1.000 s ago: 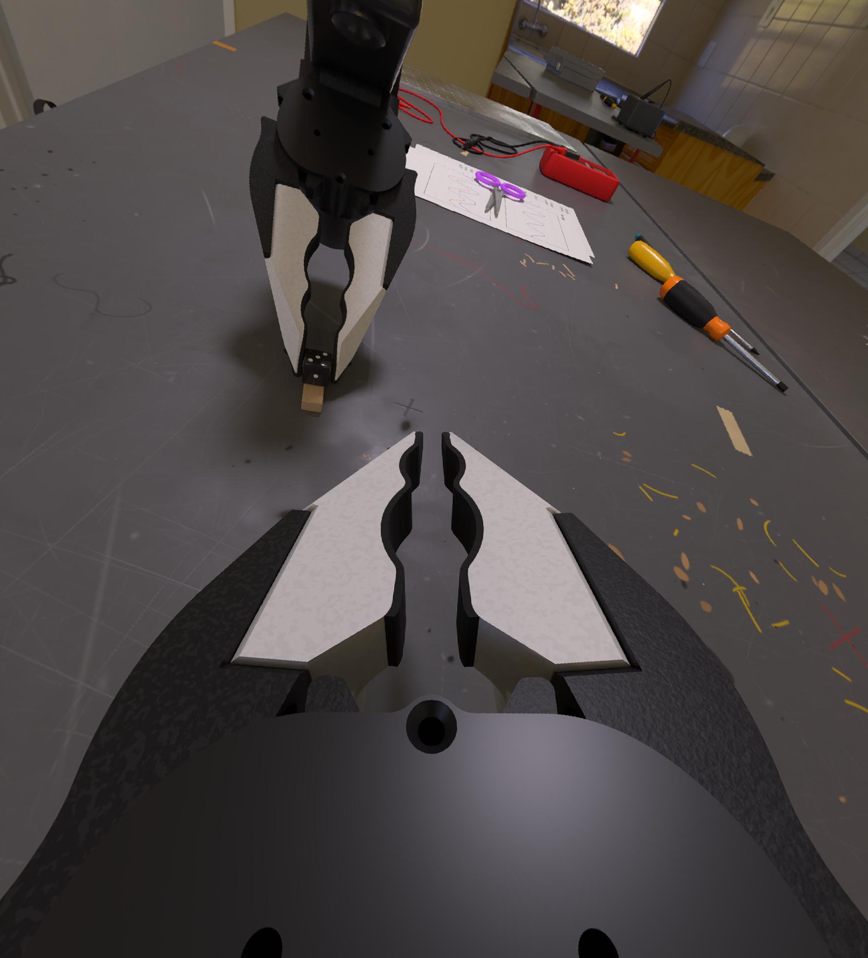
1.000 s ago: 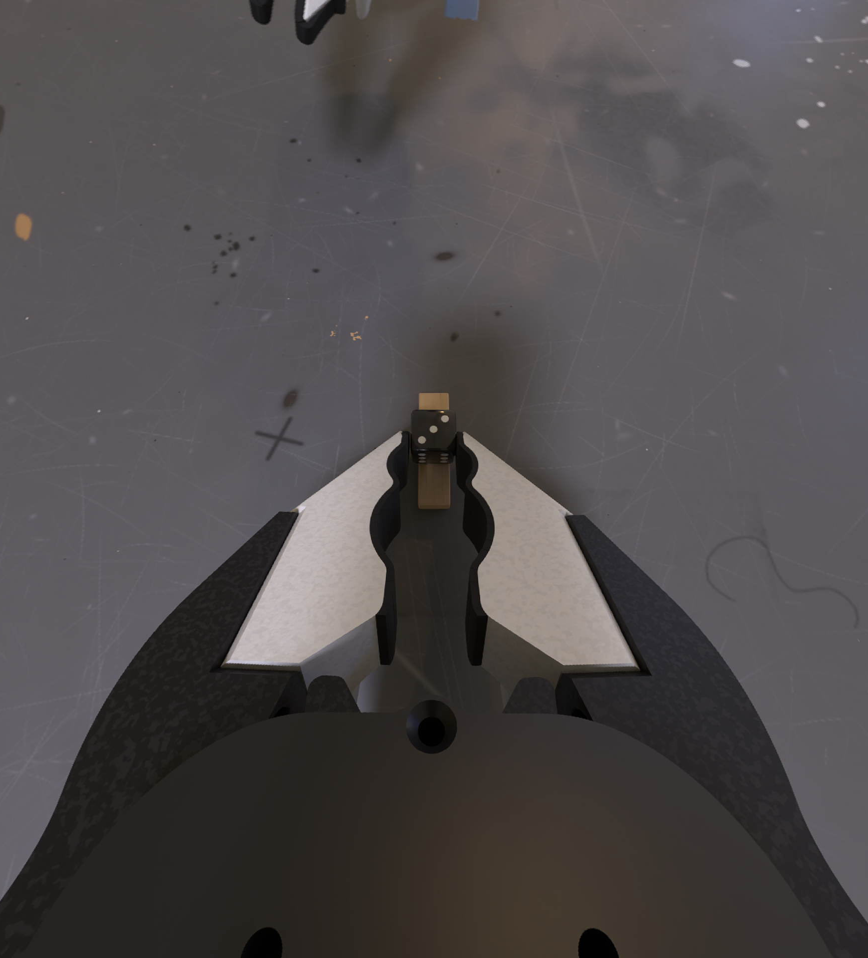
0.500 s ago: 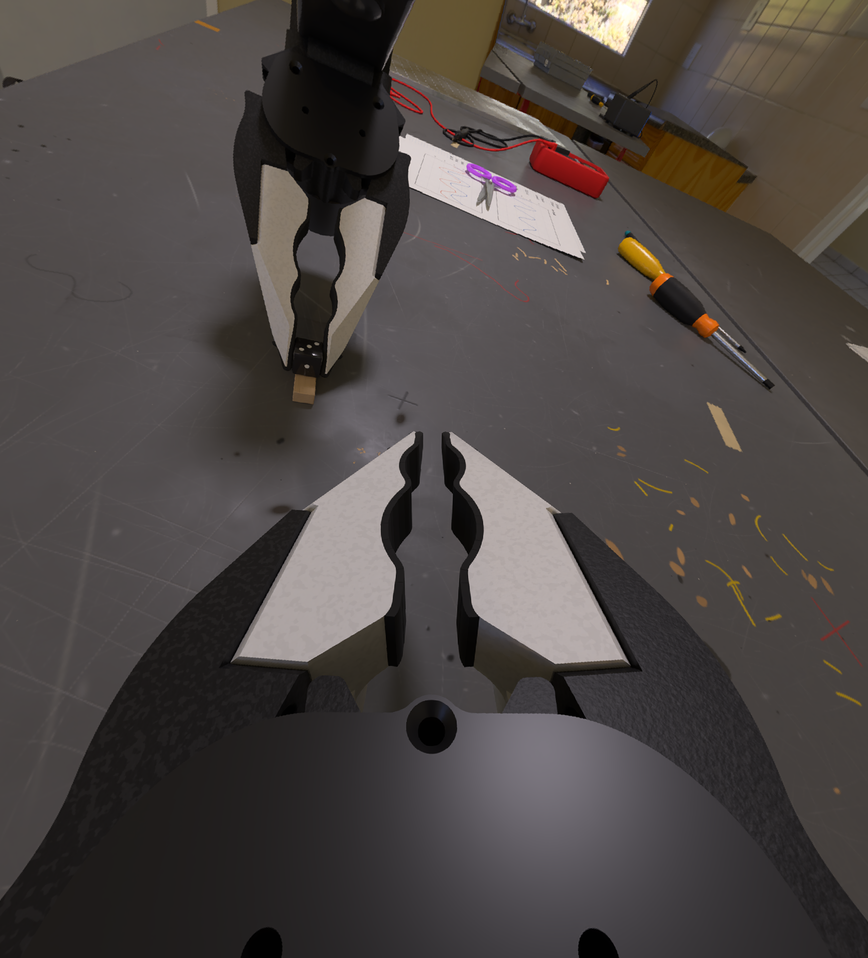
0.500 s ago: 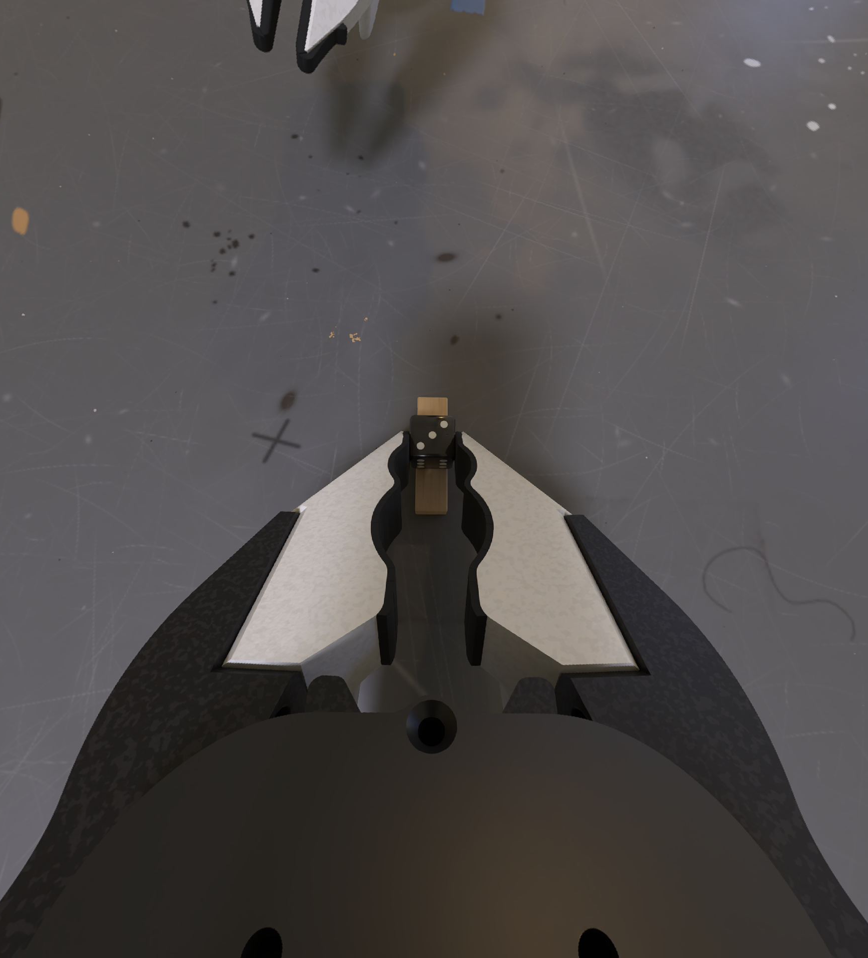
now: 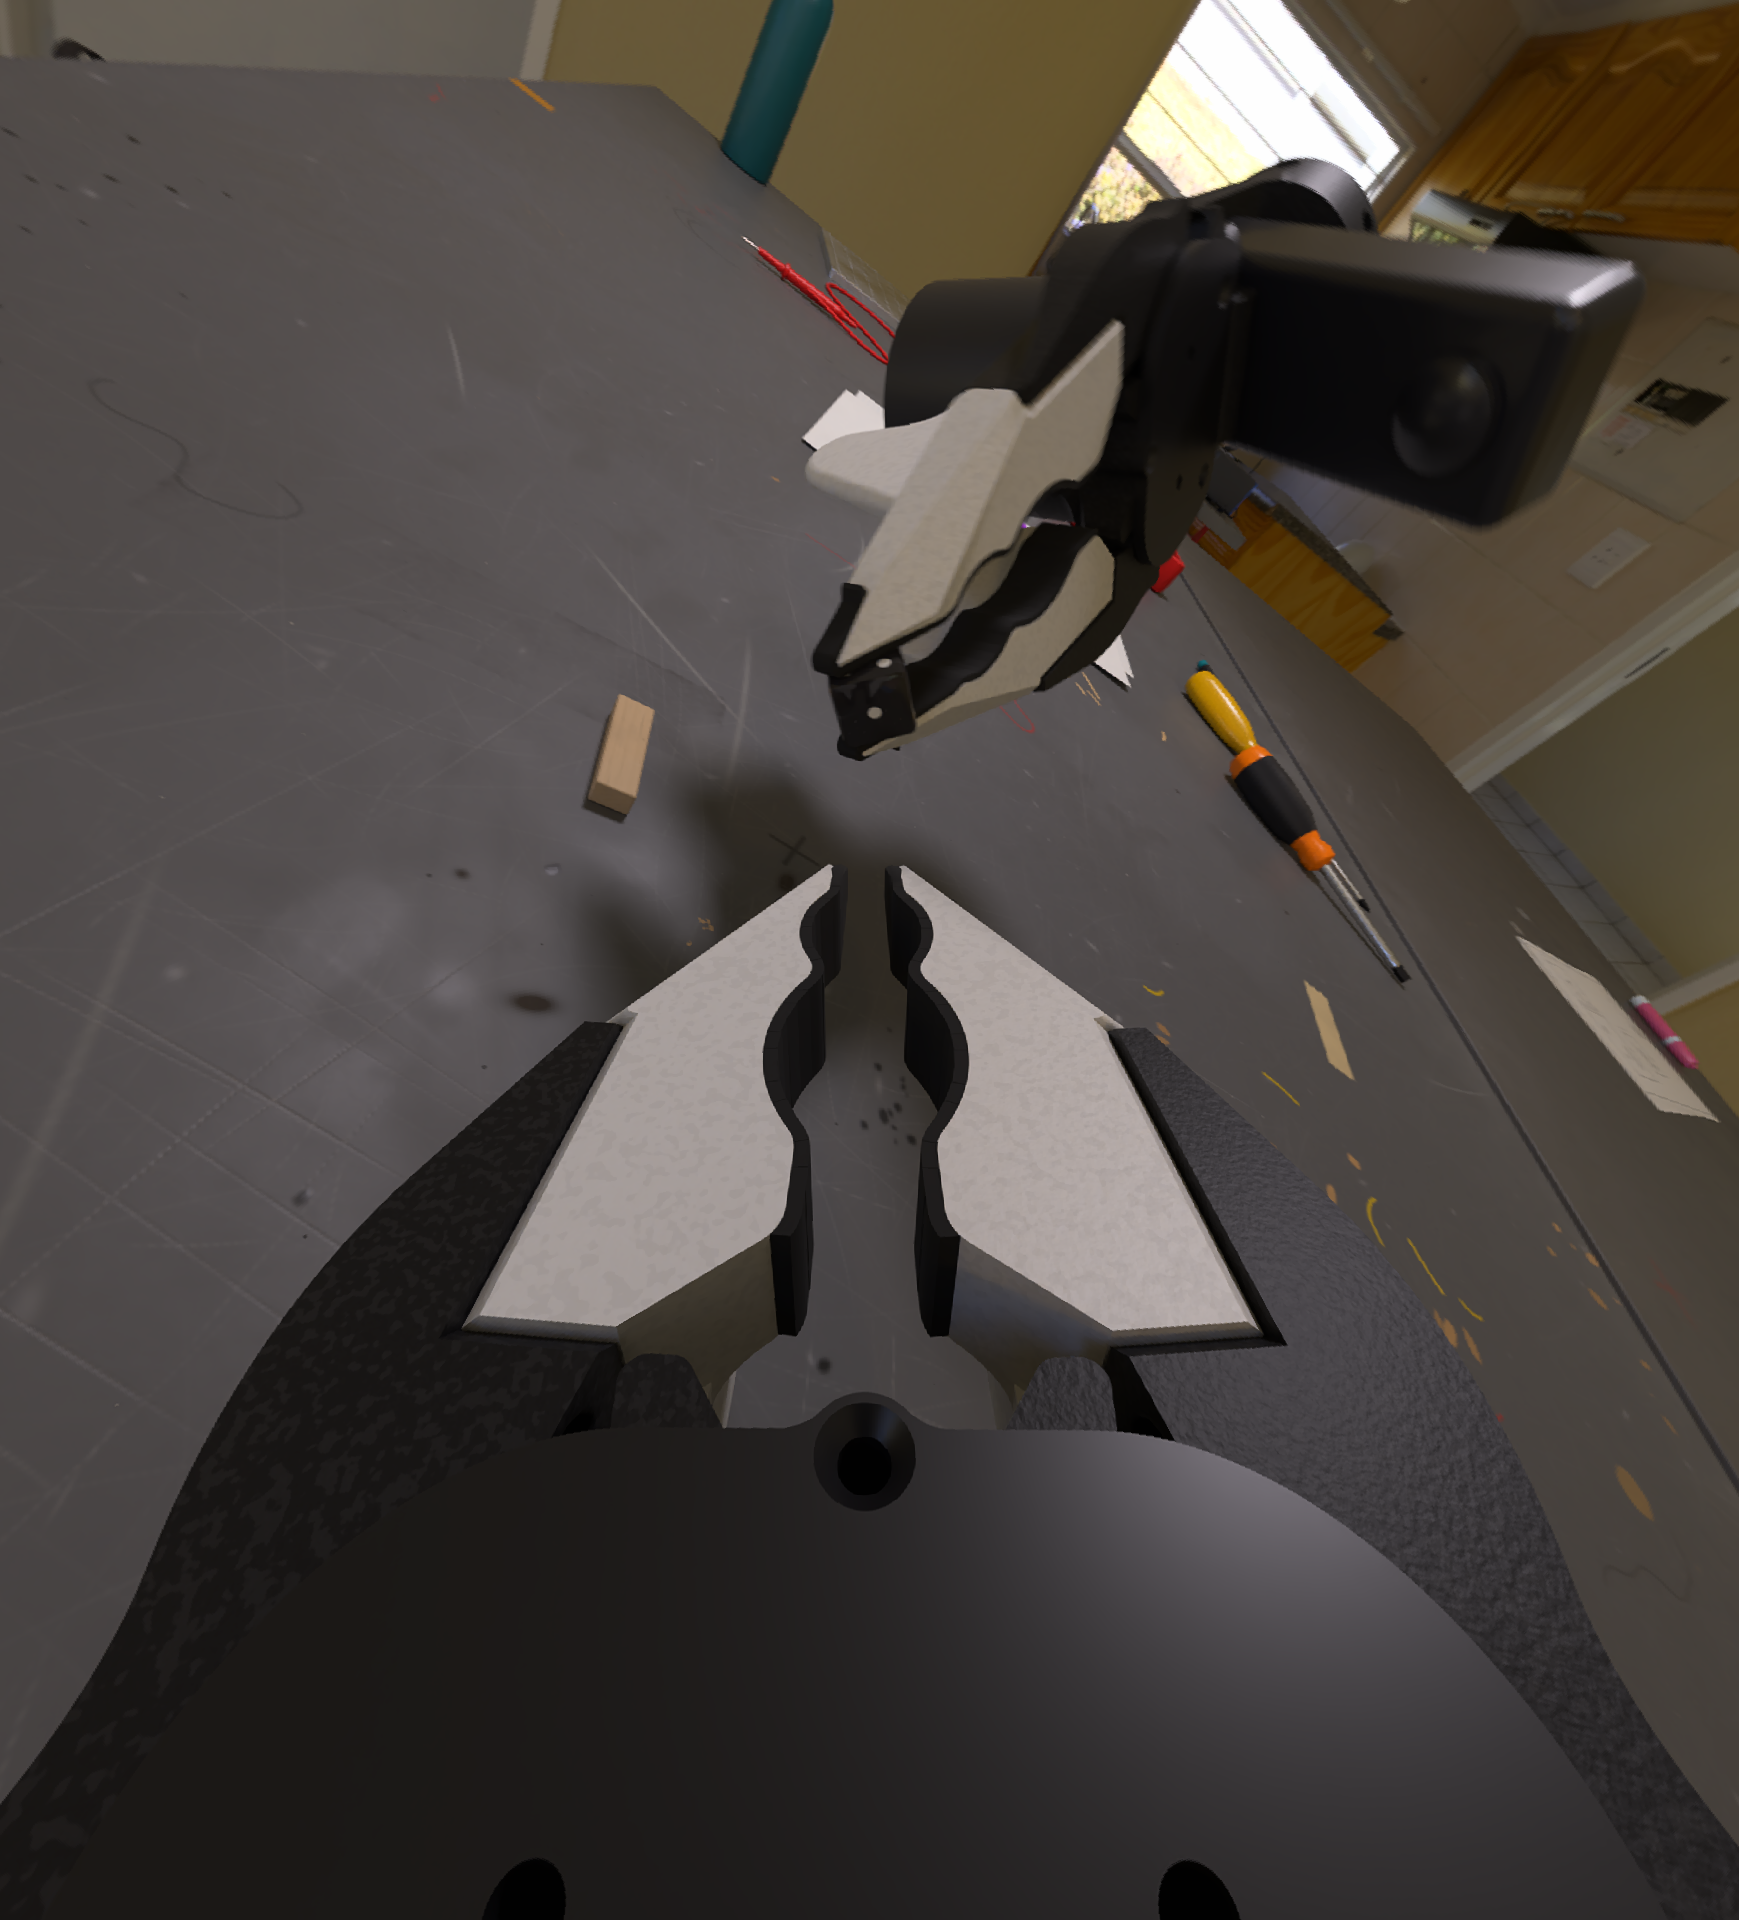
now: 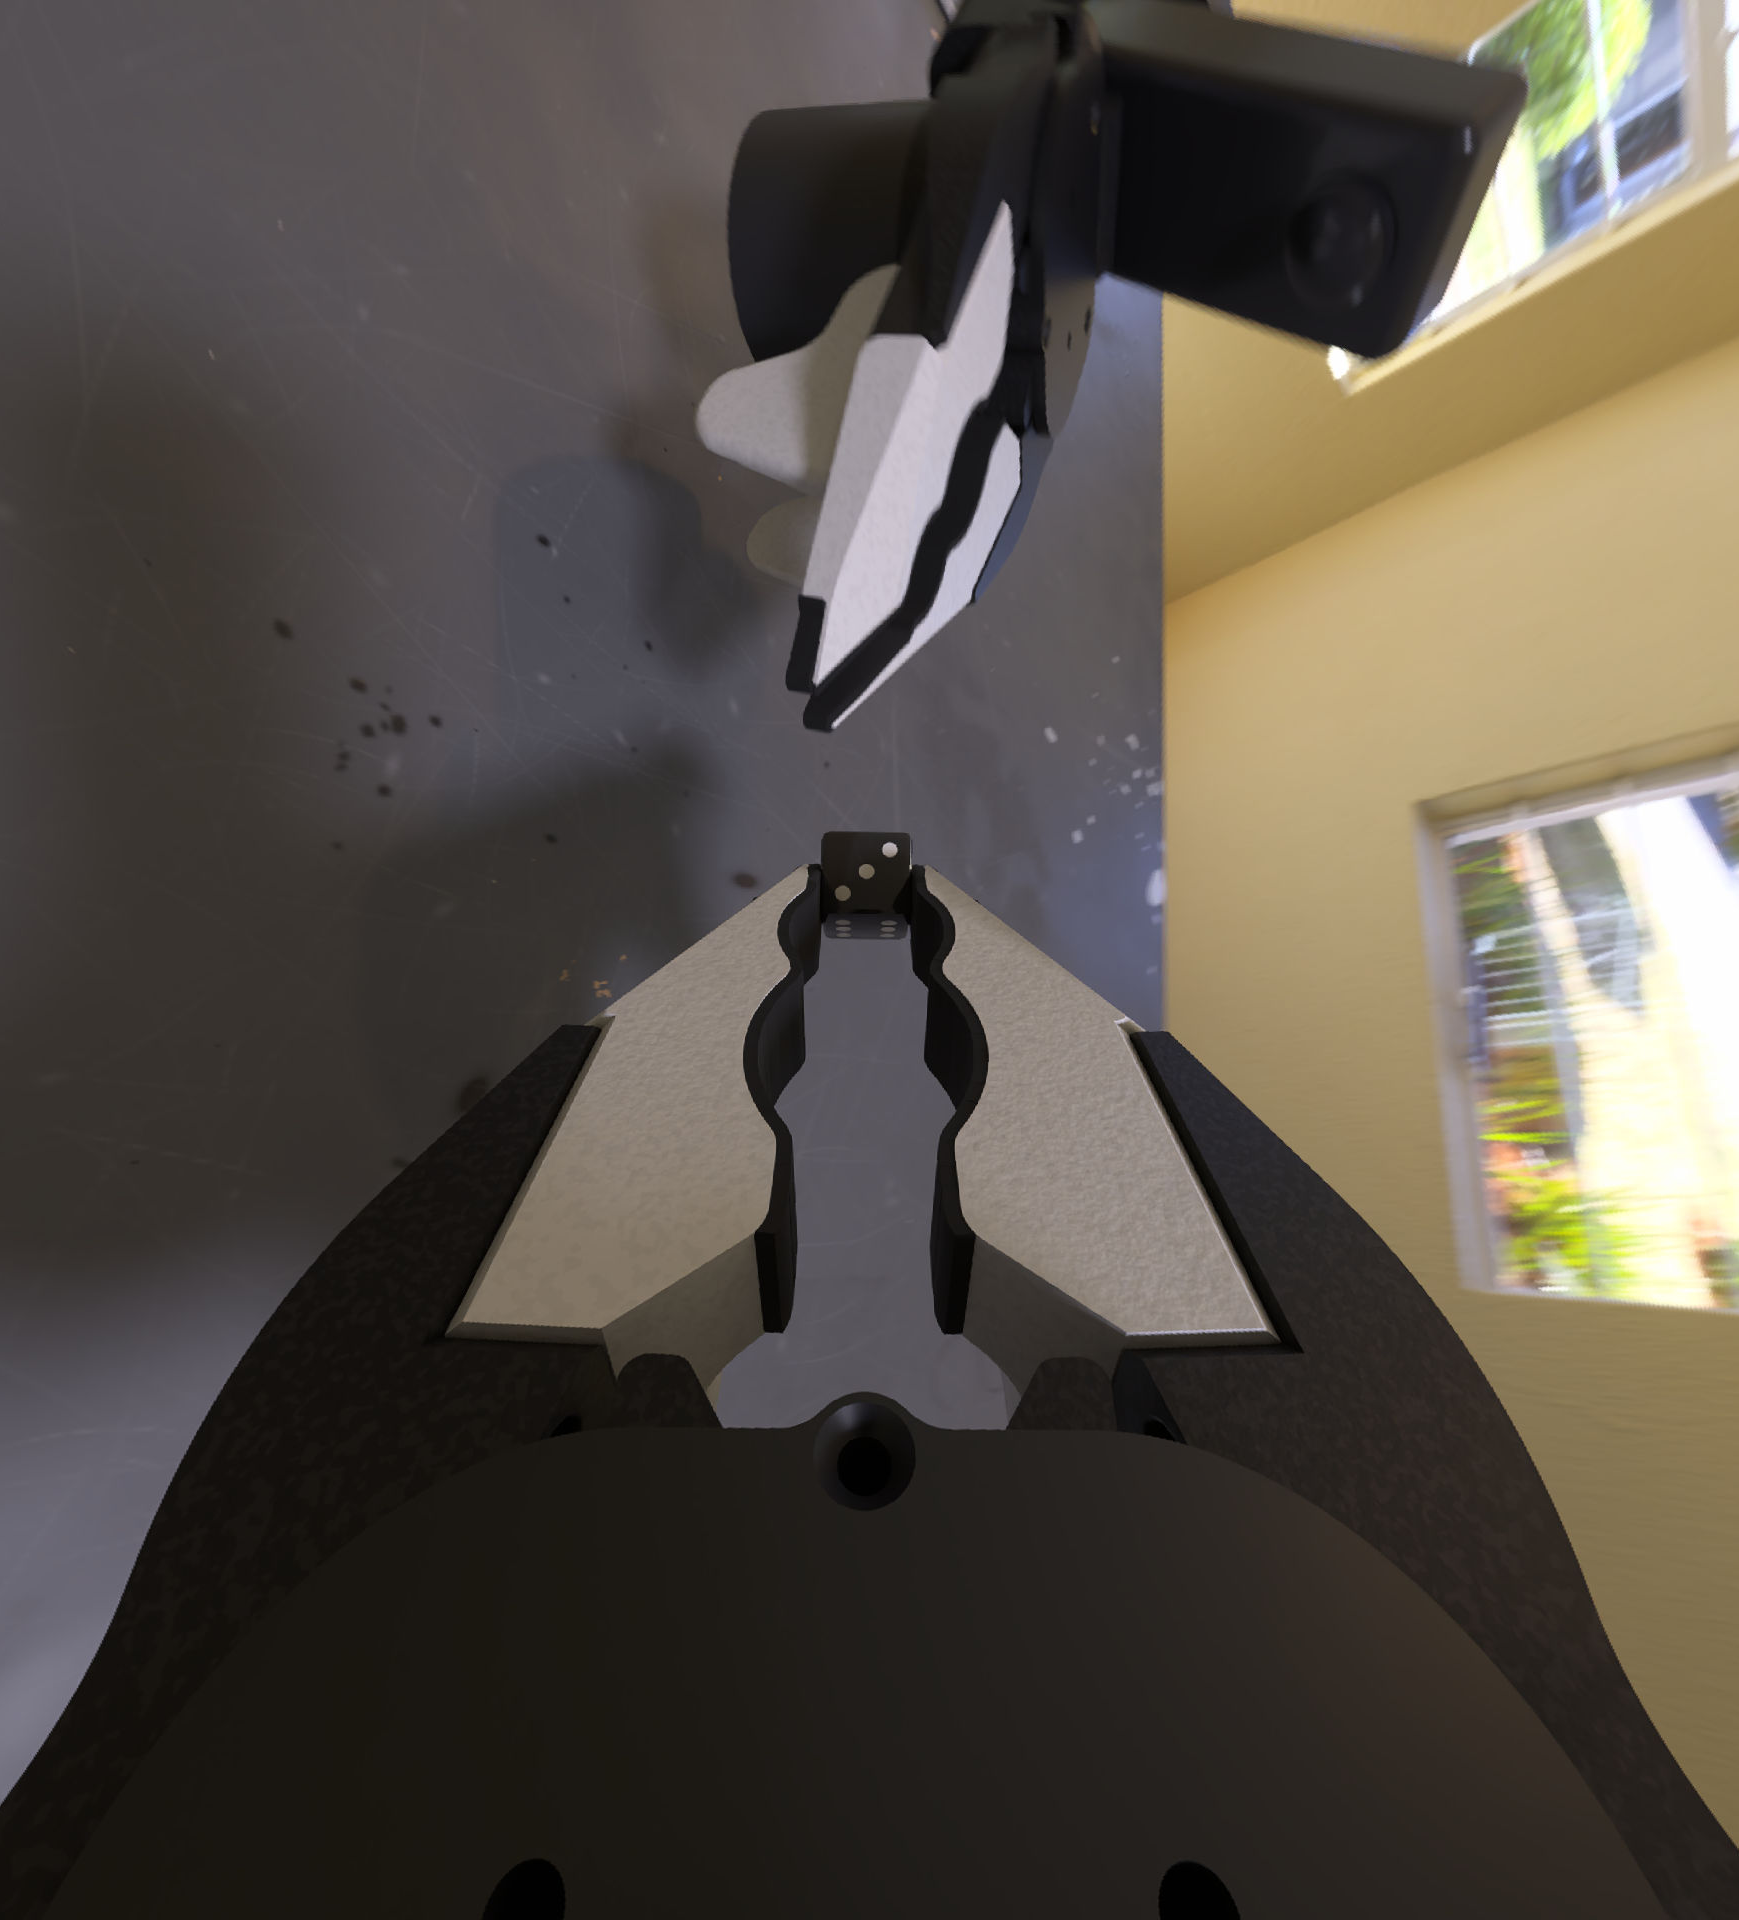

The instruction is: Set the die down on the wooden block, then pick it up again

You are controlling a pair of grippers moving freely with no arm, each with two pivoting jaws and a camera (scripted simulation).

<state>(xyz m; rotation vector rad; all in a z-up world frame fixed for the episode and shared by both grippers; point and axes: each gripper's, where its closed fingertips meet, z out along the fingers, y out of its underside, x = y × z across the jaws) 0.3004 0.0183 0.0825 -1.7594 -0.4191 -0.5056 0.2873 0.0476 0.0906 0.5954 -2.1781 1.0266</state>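
My right gripper [image 6: 865, 888] is shut on the black die [image 6: 865, 862], which has white pips. It holds the die in the air, tilted over. In the left wrist view the right gripper [image 5: 849, 707] hangs above the table with the die [image 5: 875, 691] at its tips. It is to the right of and above the wooden block [image 5: 622, 753], which lies bare on the grey table [image 5: 273, 727]. My left gripper [image 5: 865, 878] is shut and empty, low over the table, pointing toward the die. It also shows in the right wrist view [image 6: 815, 696], just beyond the die.
An orange and yellow screwdriver [image 5: 1260, 769] lies to the right. A sheet of paper [image 5: 1613, 1029] lies near the table's right edge. A red cable [image 5: 844, 301] lies at the back. A yellow wall with a window [image 6: 1623, 1039] is beyond the table edge.
My right gripper has lifted the die off the wooden block, swung right and tilted over. The block now lies bare. The left gripper has turned toward it, still shut.
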